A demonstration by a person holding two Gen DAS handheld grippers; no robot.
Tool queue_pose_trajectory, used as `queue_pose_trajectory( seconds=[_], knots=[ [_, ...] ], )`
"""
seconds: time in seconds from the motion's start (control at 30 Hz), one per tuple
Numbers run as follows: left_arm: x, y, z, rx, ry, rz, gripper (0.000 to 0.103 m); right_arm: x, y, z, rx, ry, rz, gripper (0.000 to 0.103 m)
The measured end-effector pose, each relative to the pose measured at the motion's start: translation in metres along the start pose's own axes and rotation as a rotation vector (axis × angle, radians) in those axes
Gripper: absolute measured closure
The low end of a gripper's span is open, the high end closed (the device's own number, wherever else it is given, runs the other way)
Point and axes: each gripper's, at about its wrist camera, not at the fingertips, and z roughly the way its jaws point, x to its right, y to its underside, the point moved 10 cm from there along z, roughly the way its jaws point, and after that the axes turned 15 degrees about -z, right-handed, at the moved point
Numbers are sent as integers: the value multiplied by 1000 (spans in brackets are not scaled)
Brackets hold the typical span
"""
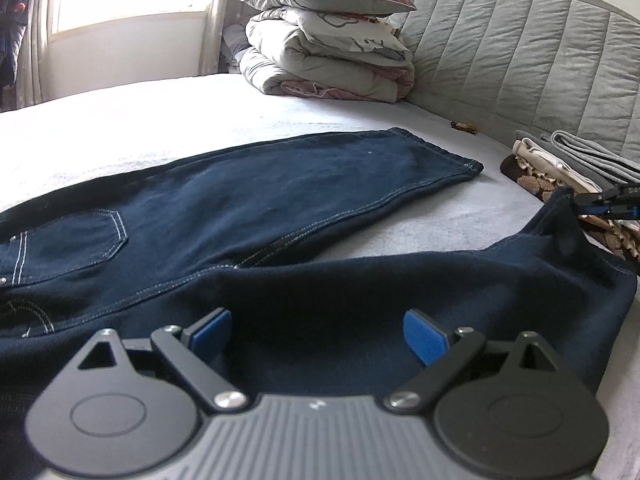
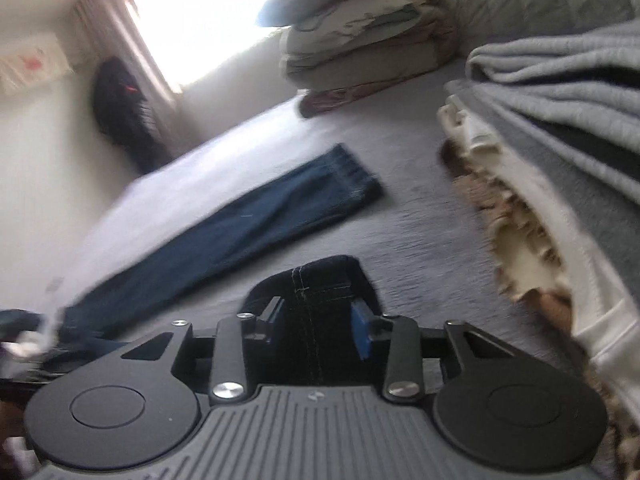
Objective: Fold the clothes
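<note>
Dark blue jeans (image 1: pixel 248 200) lie spread on the pale bed sheet (image 1: pixel 160 120), back pocket at the left, the far leg stretched flat toward the headboard. The near leg (image 1: pixel 400 280) runs right, its hem lifted off the sheet. My right gripper (image 1: pixel 596 200) pinches that hem at the right edge of the left wrist view. In the right wrist view the hem (image 2: pixel 316 280) fills the gap between the blue pads of the right gripper (image 2: pixel 318 324), which is shut on it. My left gripper (image 1: pixel 318 334) hovers low over the near leg, jaws wide open, pads not pressing the cloth.
A pile of folded clothes (image 1: pixel 560 168) sits on the bed just right of the hem, close to my right gripper. A folded duvet with a pillow on top (image 1: pixel 328 52) stands at the back by the quilted headboard (image 1: pixel 520 60). A small brown scrap (image 1: pixel 464 126) lies near the headboard.
</note>
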Motion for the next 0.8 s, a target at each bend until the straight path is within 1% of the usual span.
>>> queue_pose_trajectory(
  seconds=[0.03, 0.1, 0.17, 0.2, 0.23, 0.3, 0.37, 0.43, 0.5, 0.53, 0.6, 0.67, 0.8],
  knots=[
    [0, 0, 0, 0, 0, 0, 9, -4, 1, 0, -2, -29, -2, 67],
    [0, 0, 1, -1, 0, 1, 9, -16, 1, 2, -13, -97, -21, 71],
    [0, 0, 1, -1, -1, 0, 9, -30, -1, 4, -20, -162, -54, 72],
    [0, 0, 1, -1, -1, 0, 9, -37, -1, 6, -27, -177, -78, 72],
    [1, 1, 1, -1, -1, 1, 9, -39, -1, 9, -38, -160, -103, 72],
    [1, 1, 1, -1, -2, 2, 9, -36, -1, 19, -64, -97, -134, 69],
    [1, 2, 1, -2, -5, 4, 9, -25, 1, 29, -83, -42, -122, 69],
    [1, 2, 1, -1, -5, 6, 9, -14, 0, 36, -80, -20, -87, 68],
    [1, 2, 1, -1, -5, 6, 9, -5, -2, 41, -64, -30, -33, 66],
    [0, 2, 1, -2, -4, 5, 9, -1, -4, 43, -46, -48, 5, 65],
    [0, 2, 2, -2, -5, 5, 9, 4, -8, 43, -7, -85, 75, 55],
    [1, 3, 3, -3, -7, 7, 9, 8, -12, 45, 24, -108, 128, 48],
    [1, 3, 4, -3, -9, 10, 9, 9, -18, 53, 55, -108, 183, 47]
  ],
)
